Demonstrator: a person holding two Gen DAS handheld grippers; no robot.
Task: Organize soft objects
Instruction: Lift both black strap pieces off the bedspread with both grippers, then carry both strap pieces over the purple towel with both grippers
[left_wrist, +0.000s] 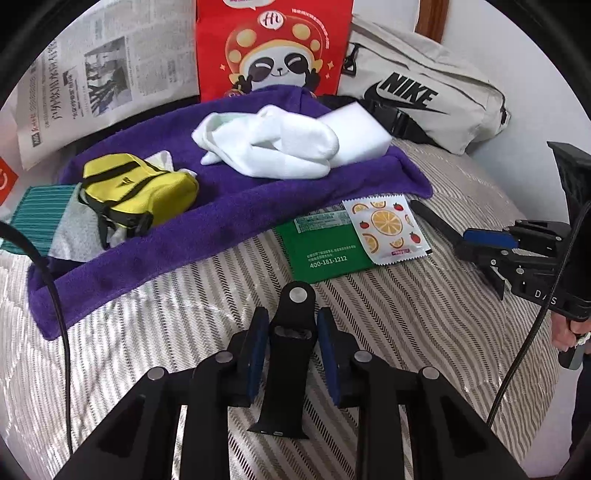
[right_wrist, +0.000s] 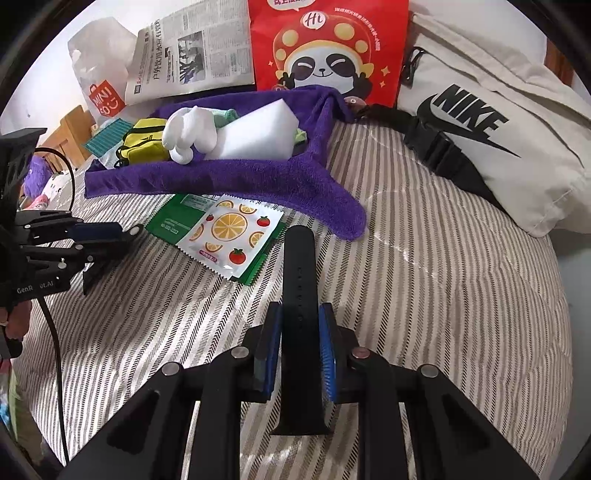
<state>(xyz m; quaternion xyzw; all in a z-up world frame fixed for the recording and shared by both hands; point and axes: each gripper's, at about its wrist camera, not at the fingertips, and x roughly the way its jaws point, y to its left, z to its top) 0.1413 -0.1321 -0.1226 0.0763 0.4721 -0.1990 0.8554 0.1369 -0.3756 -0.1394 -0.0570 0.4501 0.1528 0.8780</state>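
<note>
Black silicone watch-strap halves, one clamped in each: left gripper (left_wrist: 291, 354) w/ short buckle strap (left_wrist: 290, 354); right gripper (right_wrist: 300, 350) w/ long holed strap (right_wrist: 300, 314); judgement: keep both pinched, carry to purple towel (left_wrist: 229, 218), set down side by side.

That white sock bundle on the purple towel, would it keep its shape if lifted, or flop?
The white sock bundle would probably flop: it lies in loose, soft folds. It looks light for its bulk, since the purple towel barely sags beneath it. It is unlikely to roll, and its knit surface should grip rather than slip.

Two close, down-tilted wrist views, both over the purple towel (left_wrist: 229, 218) (right_wrist: 258, 177).
</note>
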